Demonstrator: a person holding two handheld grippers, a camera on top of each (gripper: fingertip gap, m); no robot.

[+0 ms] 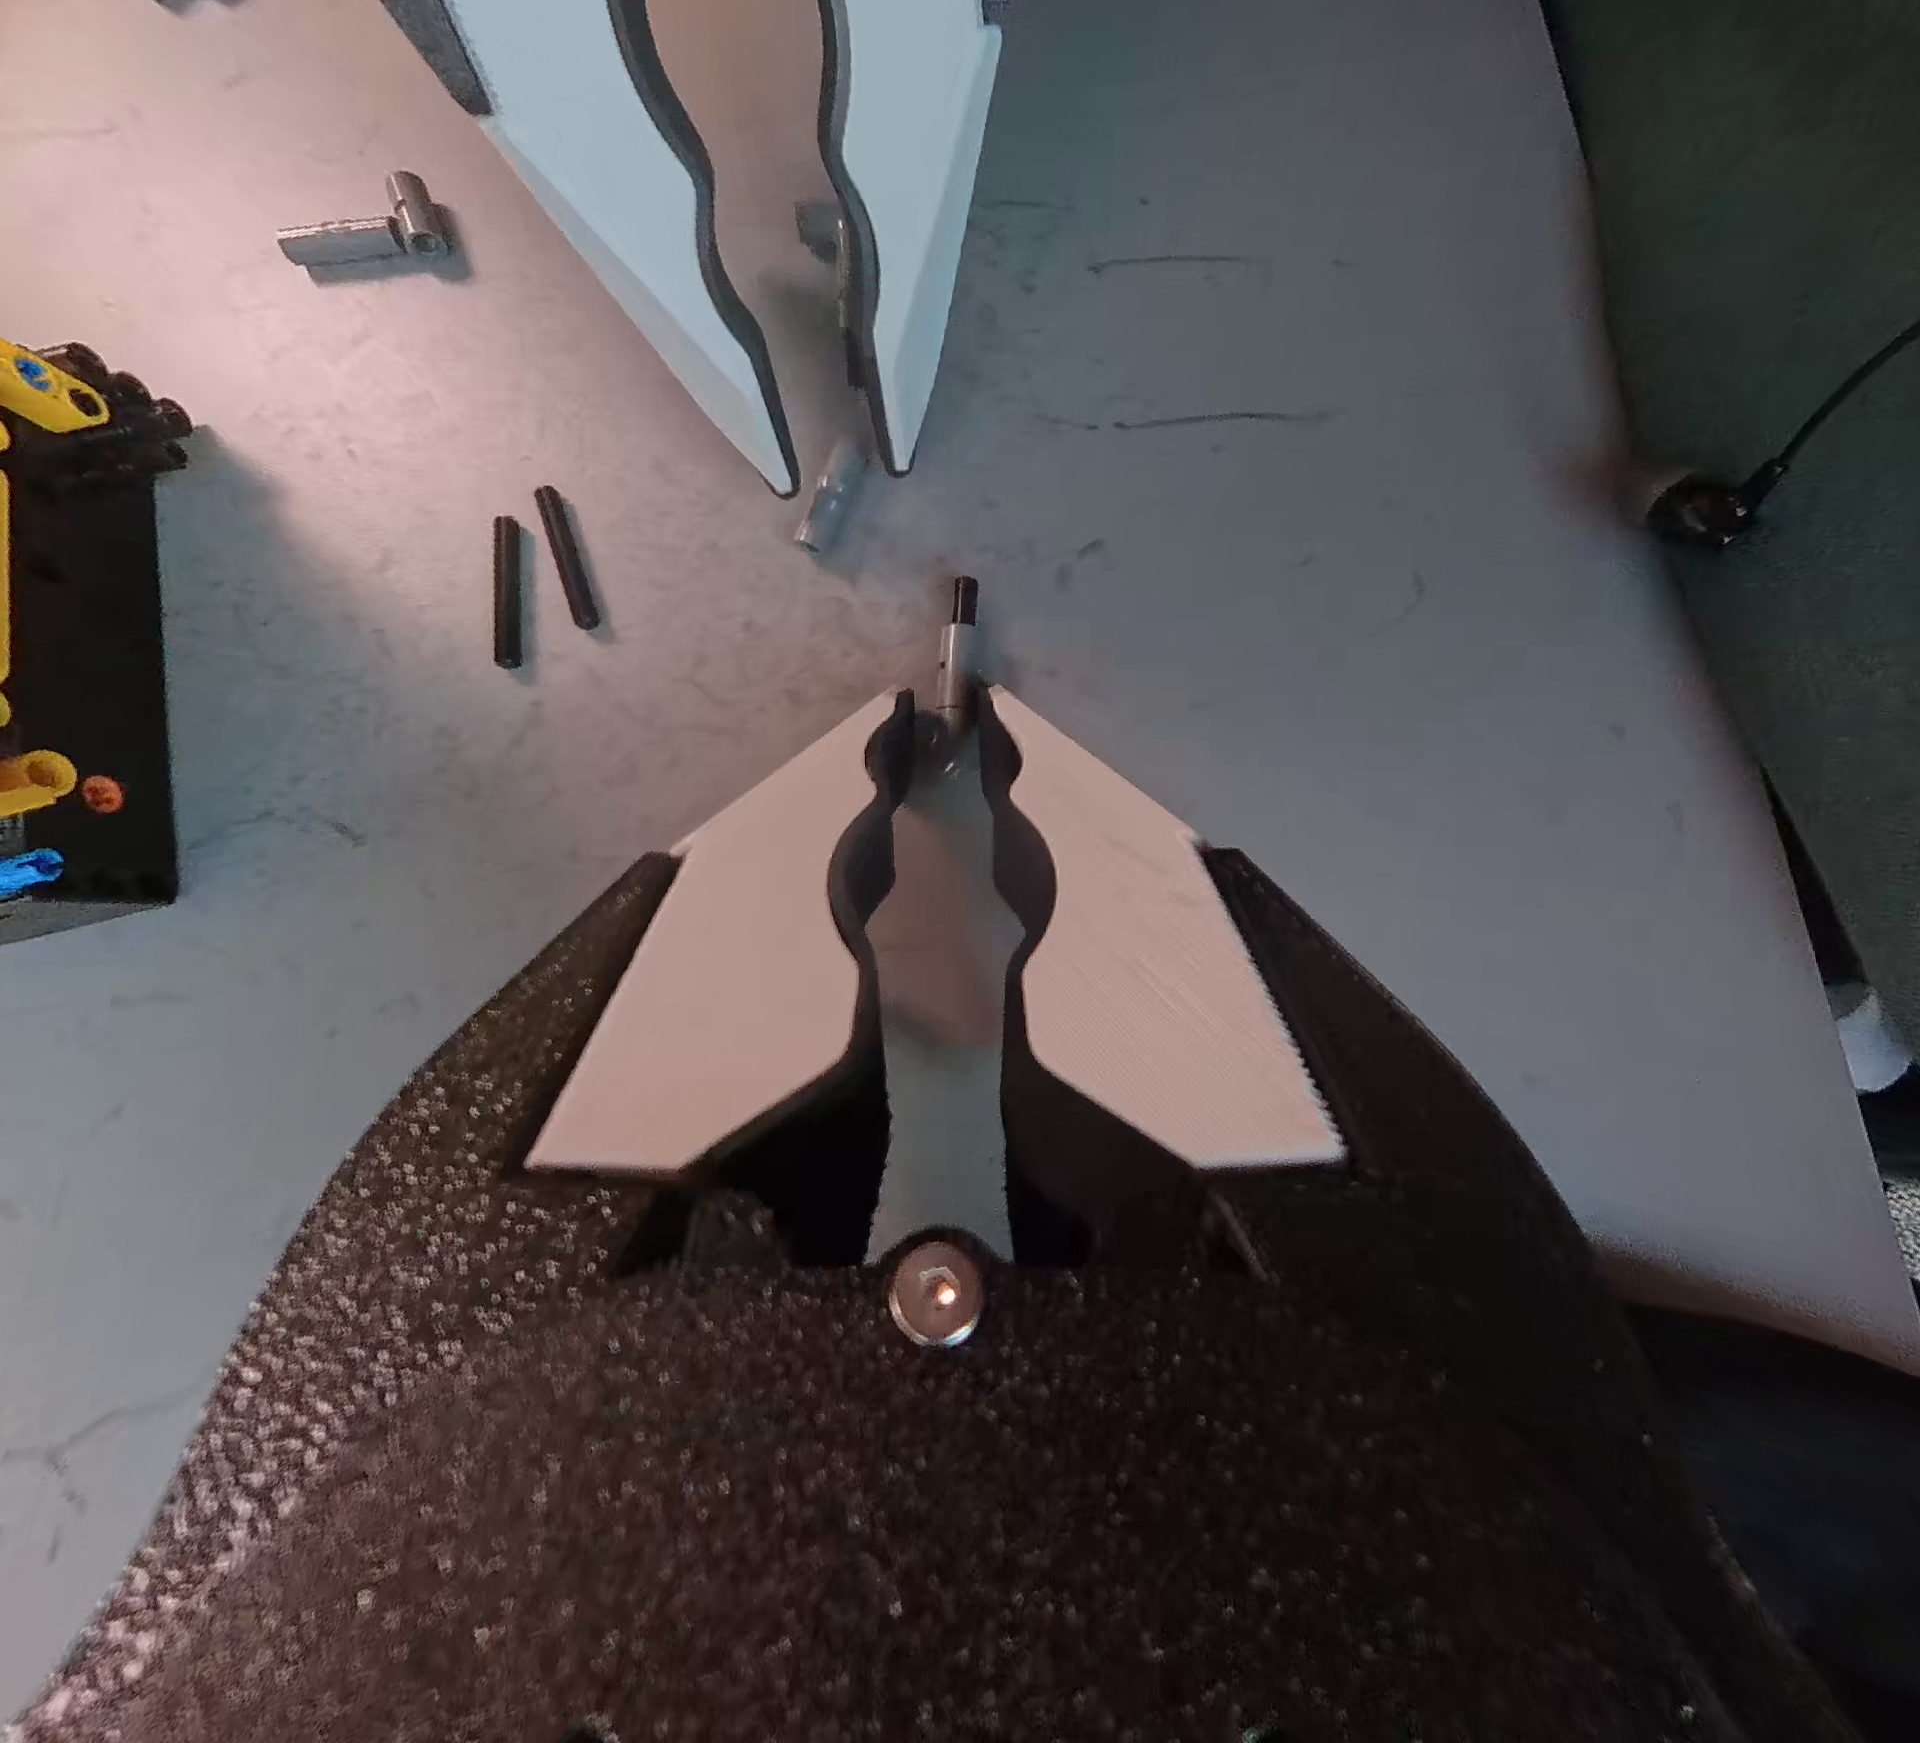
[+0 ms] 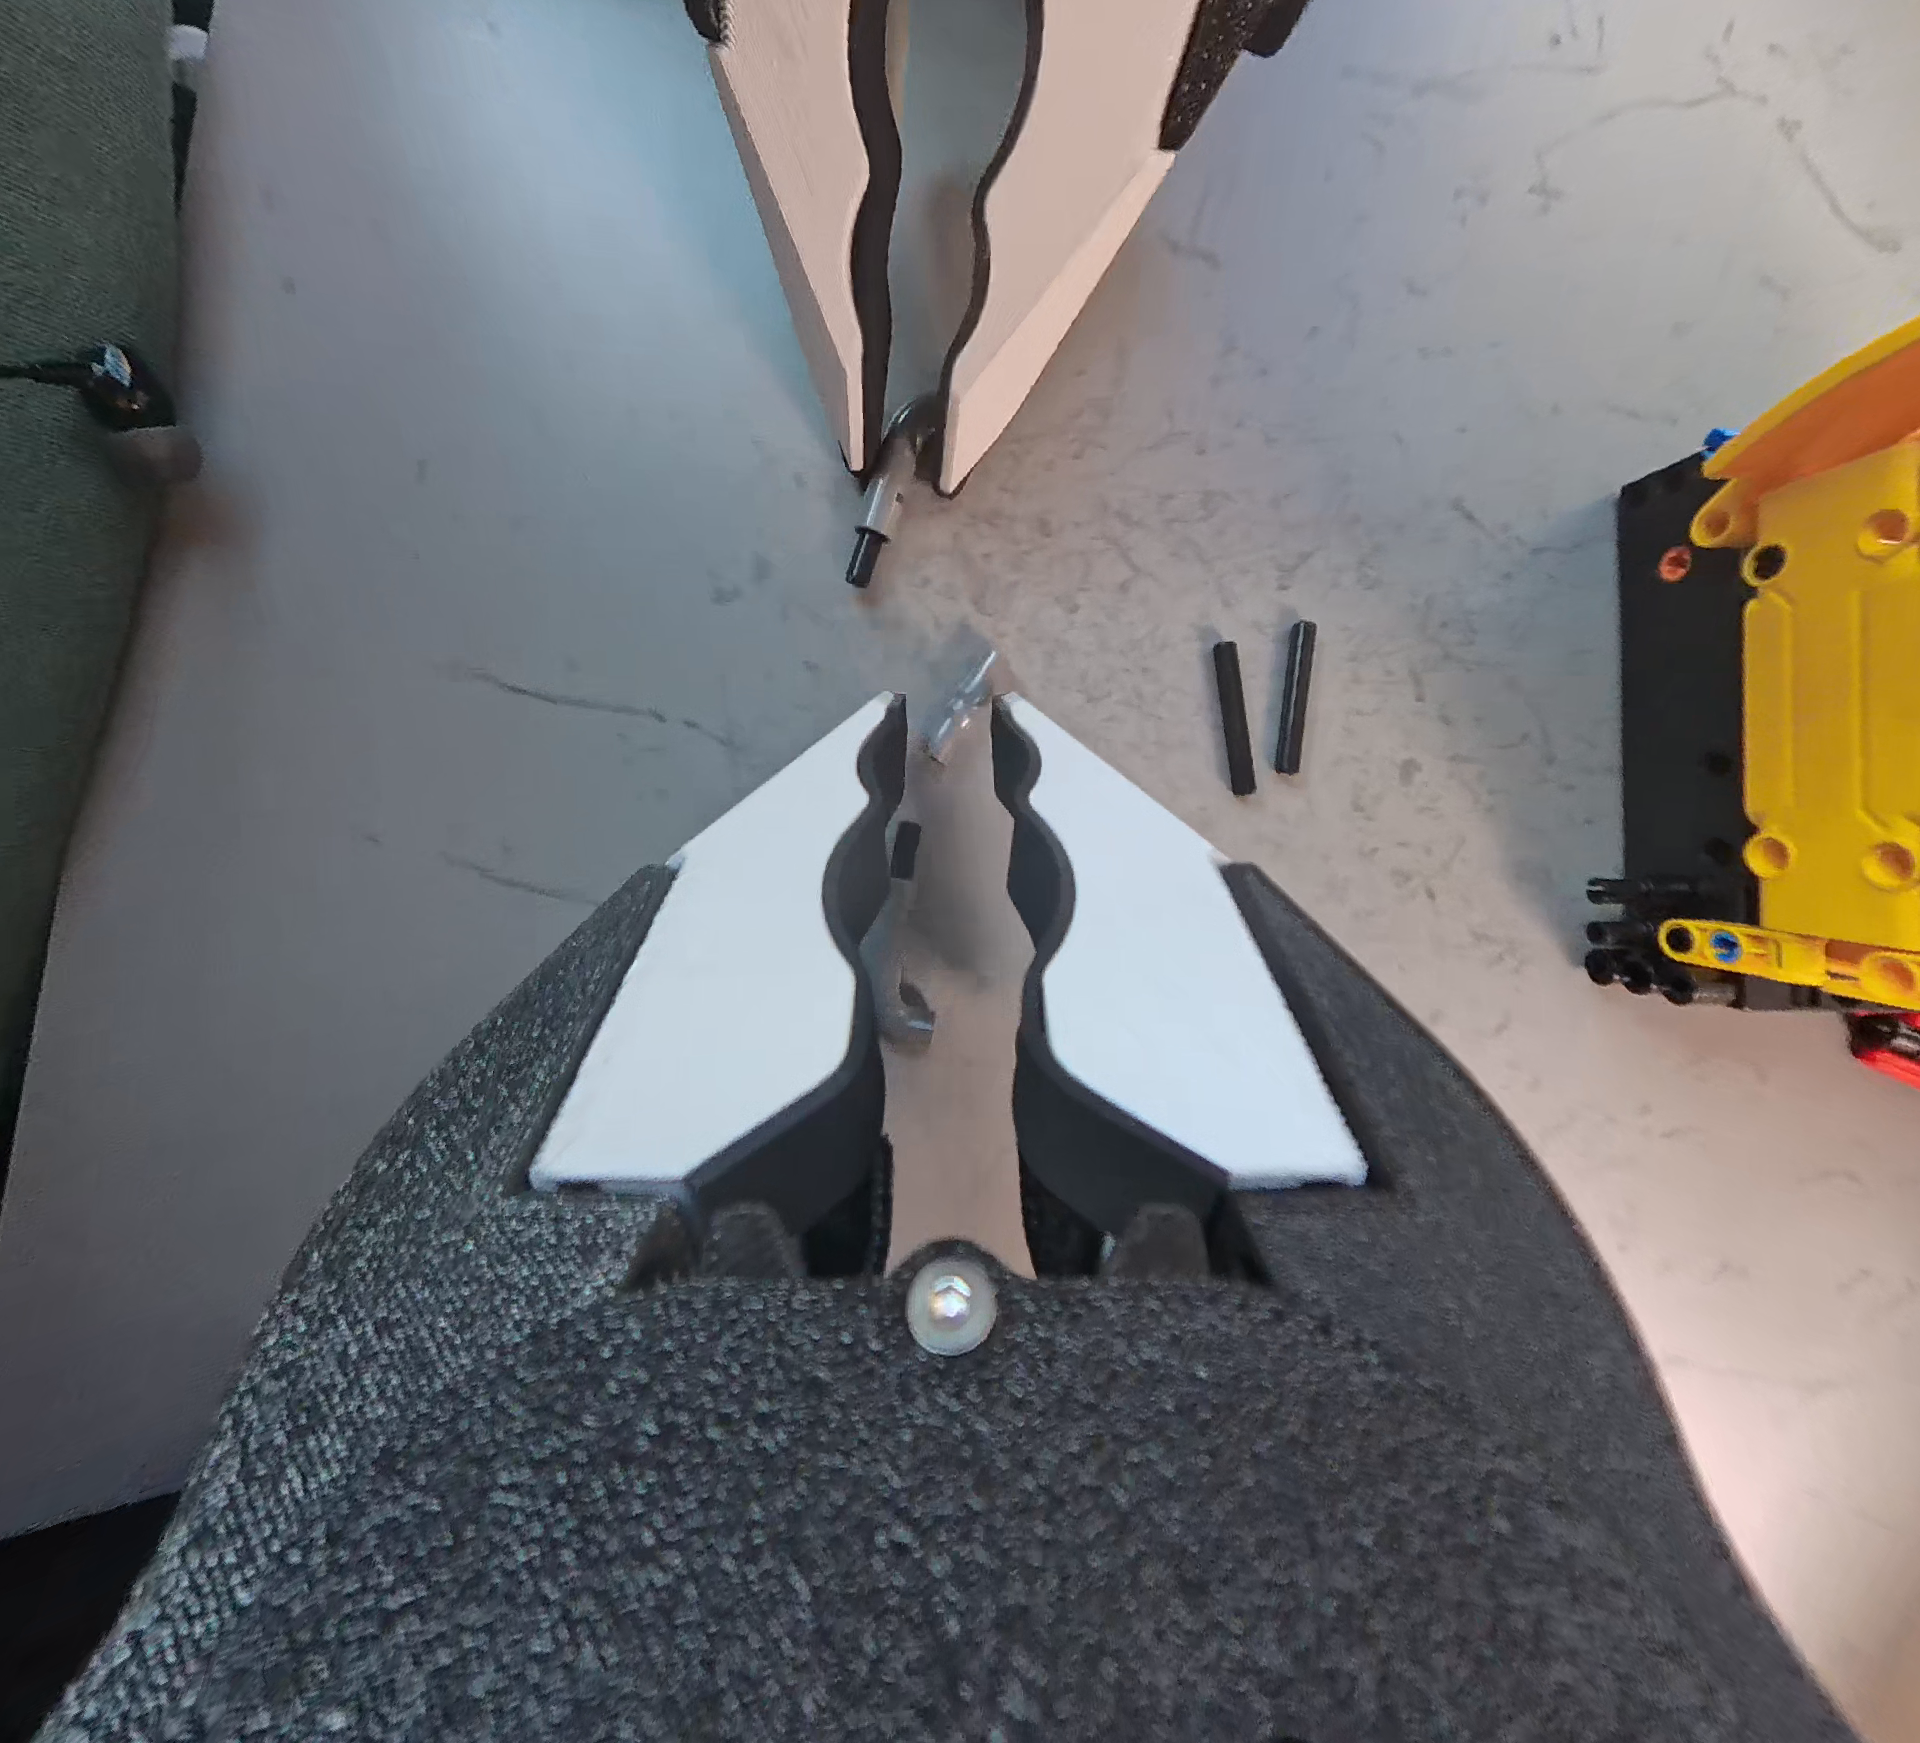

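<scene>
Grey plastic is what both grippers carry. The left gripper [image 1: 943,706] is clamped at its fingertips on a small grey connector with a black pin [image 1: 958,644] sticking out forward, held above the pale marbled table [image 1: 1299,654]. Facing it tip to tip, the right gripper [image 2: 945,717] is closed on a grey elbow-shaped connector piece [image 2: 961,701] whose end juts past the fingertips; the two held parts are near each other but apart. Two loose black axles [image 2: 1262,701] lie side by side on the table, between the grippers and a yellow and black brick-built model [image 2: 1787,737]. In the left wrist view, three more grey connector pieces [image 1: 374,233] lie on the table beyond the axles. A dark green upholstered seat [image 2: 73,343] borders the table.
</scene>
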